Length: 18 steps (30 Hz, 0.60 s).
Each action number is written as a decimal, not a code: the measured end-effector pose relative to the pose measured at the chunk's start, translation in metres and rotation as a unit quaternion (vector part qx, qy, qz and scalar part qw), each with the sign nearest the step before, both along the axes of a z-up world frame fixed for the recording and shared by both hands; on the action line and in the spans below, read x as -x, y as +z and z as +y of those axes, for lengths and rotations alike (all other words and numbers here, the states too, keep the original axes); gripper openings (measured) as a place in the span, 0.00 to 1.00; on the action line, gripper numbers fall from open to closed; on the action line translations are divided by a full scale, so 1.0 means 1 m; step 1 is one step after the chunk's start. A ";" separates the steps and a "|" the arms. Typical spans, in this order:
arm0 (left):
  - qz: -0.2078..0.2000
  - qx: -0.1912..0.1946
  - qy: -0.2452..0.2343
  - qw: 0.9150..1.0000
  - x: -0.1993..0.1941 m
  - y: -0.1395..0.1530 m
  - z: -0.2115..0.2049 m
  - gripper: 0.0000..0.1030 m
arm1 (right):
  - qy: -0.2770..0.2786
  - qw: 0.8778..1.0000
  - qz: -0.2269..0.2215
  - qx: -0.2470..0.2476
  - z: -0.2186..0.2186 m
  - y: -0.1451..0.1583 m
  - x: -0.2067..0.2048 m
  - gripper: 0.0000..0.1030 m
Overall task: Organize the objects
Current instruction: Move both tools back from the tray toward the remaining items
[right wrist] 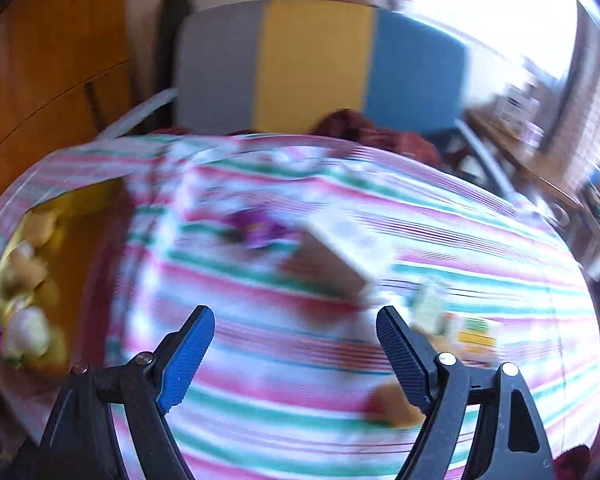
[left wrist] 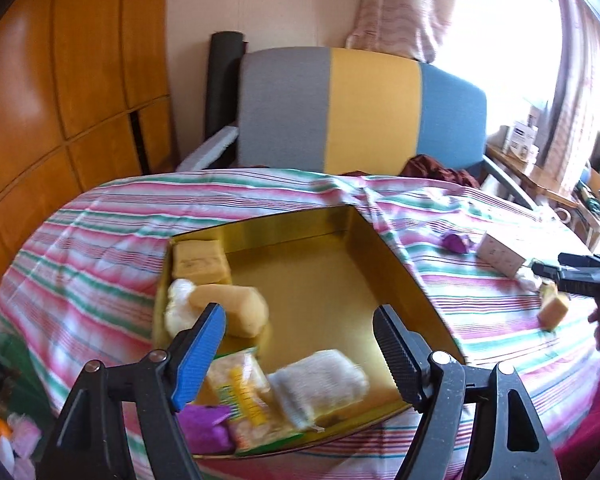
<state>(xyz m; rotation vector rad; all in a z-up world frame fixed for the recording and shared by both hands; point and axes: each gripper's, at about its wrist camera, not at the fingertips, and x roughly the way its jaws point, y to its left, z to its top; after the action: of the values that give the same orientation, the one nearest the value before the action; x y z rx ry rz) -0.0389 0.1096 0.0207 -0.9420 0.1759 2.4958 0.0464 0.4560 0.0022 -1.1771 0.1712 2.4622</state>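
Note:
A gold tin tray point(left wrist: 340, 220) lies on the striped bedsheet point(left wrist: 100, 248). It holds a tan block point(left wrist: 200, 266), a tan roll point(left wrist: 236, 308), a white fluffy piece point(left wrist: 178, 308), a yellow packet point(left wrist: 244, 396), a white cloth pad point(left wrist: 320, 384) and a purple wrapper point(left wrist: 204, 424). My left gripper point(left wrist: 300, 320) is open and empty above the tray. My right gripper point(right wrist: 296, 324) is open and empty over the sheet, in a blurred view. A purple wrapper point(right wrist: 260, 228), a white box point(right wrist: 340, 264), a small packet point(right wrist: 432, 308) and a tan piece point(right wrist: 392, 404) lie near it.
A chair with a grey, yellow and blue back point(left wrist: 360, 108) stands beyond the bed. A wooden wardrobe point(left wrist: 60, 80) is at the left. A cluttered desk point(left wrist: 540, 168) and a bright window are at the right. Dark red cloth point(left wrist: 440, 168) lies at the far edge.

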 end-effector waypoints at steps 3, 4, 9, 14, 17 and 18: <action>-0.016 -0.005 -0.025 1.000 0.001 0.002 0.021 0.75 | -0.094 0.995 0.030 0.010 0.052 -0.009 -0.025 0.82; -0.020 -0.007 -0.033 0.999 0.001 0.003 0.028 0.75 | -0.129 0.991 0.041 0.022 0.066 -0.015 -0.036 0.82; -0.029 -0.008 -0.071 0.997 0.002 0.010 0.069 0.75 | -0.232 0.964 0.068 0.111 0.116 -0.029 -0.066 0.83; -0.068 -0.020 -0.104 0.992 0.012 0.011 0.116 0.75 | -0.232 0.960 0.084 0.131 0.120 -0.024 -0.071 0.83; -0.114 -0.035 -0.119 0.986 0.022 0.007 0.145 0.73 | -0.225 0.961 0.084 0.135 0.119 -0.024 -0.070 0.83; -0.130 -0.039 -0.123 0.983 0.026 0.005 0.156 0.73 | -0.223 0.961 0.085 0.139 0.119 -0.025 -0.070 0.83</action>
<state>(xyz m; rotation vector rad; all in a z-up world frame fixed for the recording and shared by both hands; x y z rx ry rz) -0.0654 0.2653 0.0259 -1.1291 0.1012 2.1174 0.1160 0.5748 -0.0224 -0.9038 0.7662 2.1730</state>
